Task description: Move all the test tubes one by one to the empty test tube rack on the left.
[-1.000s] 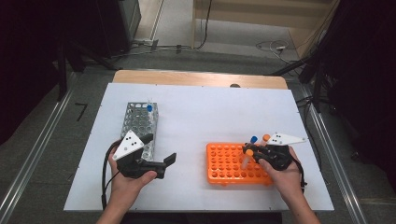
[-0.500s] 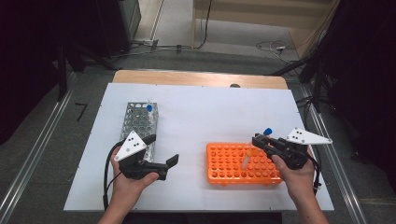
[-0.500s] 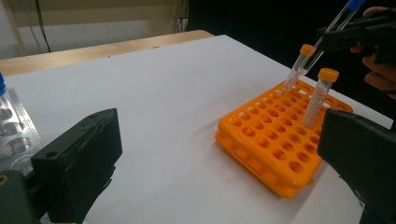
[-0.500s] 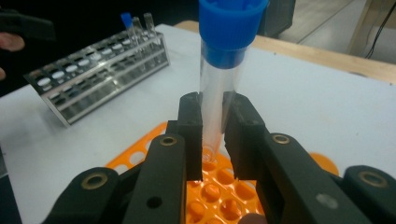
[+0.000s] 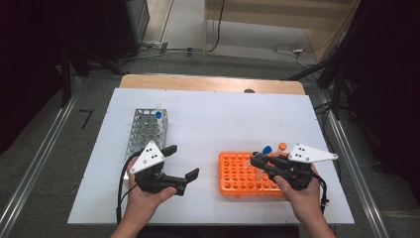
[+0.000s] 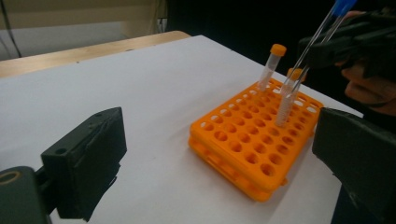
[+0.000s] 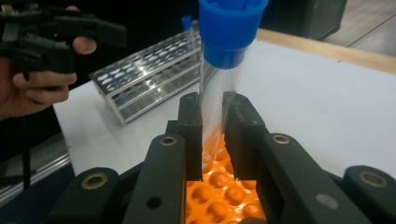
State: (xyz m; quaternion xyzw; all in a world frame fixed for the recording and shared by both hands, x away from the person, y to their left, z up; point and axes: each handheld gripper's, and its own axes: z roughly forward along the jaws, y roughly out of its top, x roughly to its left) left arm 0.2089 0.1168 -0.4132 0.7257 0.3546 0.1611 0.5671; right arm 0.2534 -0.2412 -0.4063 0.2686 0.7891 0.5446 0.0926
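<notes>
Right claw (image 7: pixel 212 116) clamped on tilted blue-capped clear plastic tube (image 7: pixel 223 70); left claw (image 5: pixel 182 163) agape, empty; risk of missing orange perforated plastic rack (image 5: pixel 242 173) well.

Before you stands a table (image 5: pixel 213 82) with a pale wooden top, most of it covered by a white sheet (image 5: pixel 223 124), on a grey floor (image 5: pixel 44 148) crossed by metal rails (image 5: pixel 37 161) at your left and right. Beyond the far edge, cables (image 5: pixel 198 49) trail over the grey floor toward light wooden furniture (image 5: pixel 277 20), with a grey cabinet (image 5: pixel 136 20) to its left. Dark drapes (image 5: pixel 391 74) close off both sides, and the lighting falls evenly from above.
</notes>
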